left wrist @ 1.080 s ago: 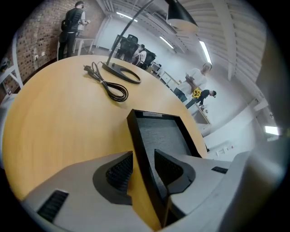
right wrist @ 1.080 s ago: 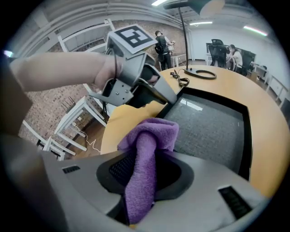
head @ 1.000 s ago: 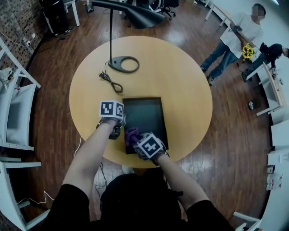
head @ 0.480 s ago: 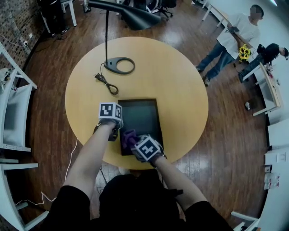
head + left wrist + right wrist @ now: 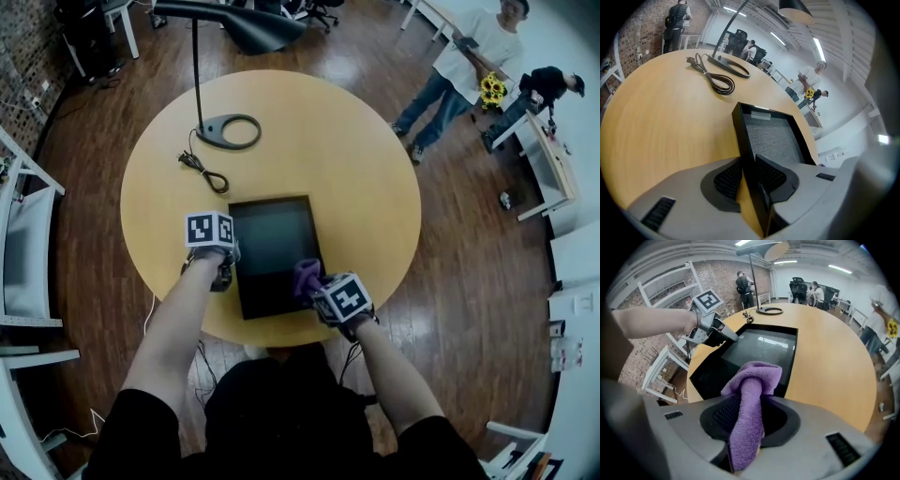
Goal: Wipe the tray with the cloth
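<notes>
The tray (image 5: 272,246) lies on the table's (image 5: 361,164) near side, lamp base (image 5: 228,131) and cord (image 5: 202,170) behind it leftward, left gripper (image 5: 223,277) on its left wall, right gripper (image 5: 315,284) with cloth (image 5: 305,273) over its near right corner.

Head camera: high above the round table (image 5: 375,159), facing steeply down. It is far off: the whole tabletop is in frame, with the tray (image 5: 272,244) near centre.

Left gripper (image 5: 221,274) camera: low at the tray's 9 o'clock edge, very near. It faces along the tray wall toward the lamp base (image 5: 733,68), at 11 o'clock in its frame.

Right gripper (image 5: 314,284) camera: close at the tray's 5 o'clock corner, tilted down. It faces across the tray, lamp base at 12 o'clock.

All three share the tray, lamp base and tabletop. The right gripper view also takes in the left gripper at 10 o'clock.
</notes>
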`<state>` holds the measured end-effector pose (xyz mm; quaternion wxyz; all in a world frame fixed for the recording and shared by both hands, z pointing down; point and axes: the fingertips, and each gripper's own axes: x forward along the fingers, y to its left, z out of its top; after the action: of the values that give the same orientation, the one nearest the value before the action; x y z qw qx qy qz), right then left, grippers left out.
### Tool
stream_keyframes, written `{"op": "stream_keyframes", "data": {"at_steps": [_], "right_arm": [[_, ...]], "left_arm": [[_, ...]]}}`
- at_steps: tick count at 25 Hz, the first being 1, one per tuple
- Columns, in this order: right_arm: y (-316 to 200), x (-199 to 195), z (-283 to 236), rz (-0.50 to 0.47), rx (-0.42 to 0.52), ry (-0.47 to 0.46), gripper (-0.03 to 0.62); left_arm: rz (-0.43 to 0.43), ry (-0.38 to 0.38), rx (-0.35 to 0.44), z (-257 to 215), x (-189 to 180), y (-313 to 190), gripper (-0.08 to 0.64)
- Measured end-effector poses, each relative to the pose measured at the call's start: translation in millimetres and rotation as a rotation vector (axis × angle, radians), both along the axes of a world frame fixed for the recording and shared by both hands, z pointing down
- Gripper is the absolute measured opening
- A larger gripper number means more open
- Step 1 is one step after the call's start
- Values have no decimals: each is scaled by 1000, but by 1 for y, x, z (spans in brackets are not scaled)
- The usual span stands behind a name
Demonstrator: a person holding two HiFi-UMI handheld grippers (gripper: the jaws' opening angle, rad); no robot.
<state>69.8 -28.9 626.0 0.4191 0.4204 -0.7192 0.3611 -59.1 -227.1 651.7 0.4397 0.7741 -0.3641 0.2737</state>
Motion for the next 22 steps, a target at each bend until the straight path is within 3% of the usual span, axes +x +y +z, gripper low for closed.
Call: {"op": "stream_keyframes", "data": {"at_steps": [3, 6, 9, 13, 18, 22], "right_arm": [[-1, -11, -9, 9, 25, -18, 117], [-2, -40, -16, -36, 62, -99, 117], [-3, -96, -18, -151, 72, -167, 117], [8, -150, -8, -304, 26, -165, 117], [14, -138, 2, -293, -41, -151, 117], [17, -105, 2, -243, -56, -133, 117]], "left_arm": [[-8, 4, -2, -1, -1, 2, 86], [-25, 20, -4, -2, -2, 1, 86], [-43, 31, -7, -2, -2, 1, 84], [-47, 33, -10, -1, -2, 1, 84], [-43, 33, -5, -2, -1, 2, 84], [-40, 32, -9, -1, -3, 1, 84]]}}
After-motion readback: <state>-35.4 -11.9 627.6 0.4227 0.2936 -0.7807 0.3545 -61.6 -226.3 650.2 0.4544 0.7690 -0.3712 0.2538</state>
